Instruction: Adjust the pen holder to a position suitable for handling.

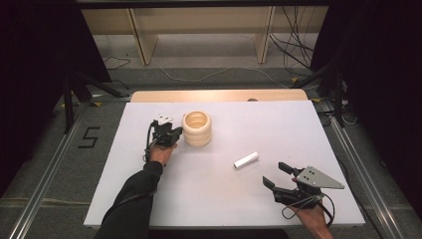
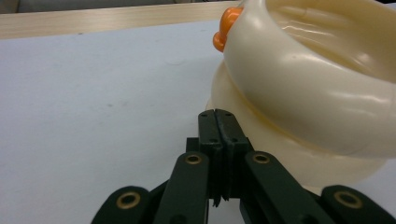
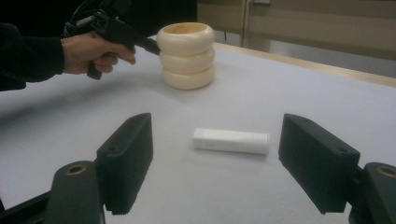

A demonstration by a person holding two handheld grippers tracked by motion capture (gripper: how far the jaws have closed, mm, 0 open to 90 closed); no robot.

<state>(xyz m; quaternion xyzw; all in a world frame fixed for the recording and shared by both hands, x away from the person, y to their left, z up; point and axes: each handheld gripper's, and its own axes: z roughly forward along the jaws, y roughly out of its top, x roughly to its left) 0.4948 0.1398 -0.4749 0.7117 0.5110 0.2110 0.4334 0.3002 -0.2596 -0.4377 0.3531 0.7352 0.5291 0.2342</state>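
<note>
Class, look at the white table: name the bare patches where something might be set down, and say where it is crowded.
Free: the far right corner beyond the white plastic tube, and the middle front between the forearms. Crowded: left of centre, where the left hand-held gripper meets the cream ringed holder.

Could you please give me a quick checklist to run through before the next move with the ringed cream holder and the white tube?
1. Left claw shut, nothing between its jaws: ok.
2. Left claw right beside the cream holder; touching it: cannot tell.
3. Holder upright on the table: ok.
4. Right claw open: ok.
5. White tube lying flat ahead of the right claw, ungripped: ok.
6. Holder's inside free for the tube: cannot tell.
</note>
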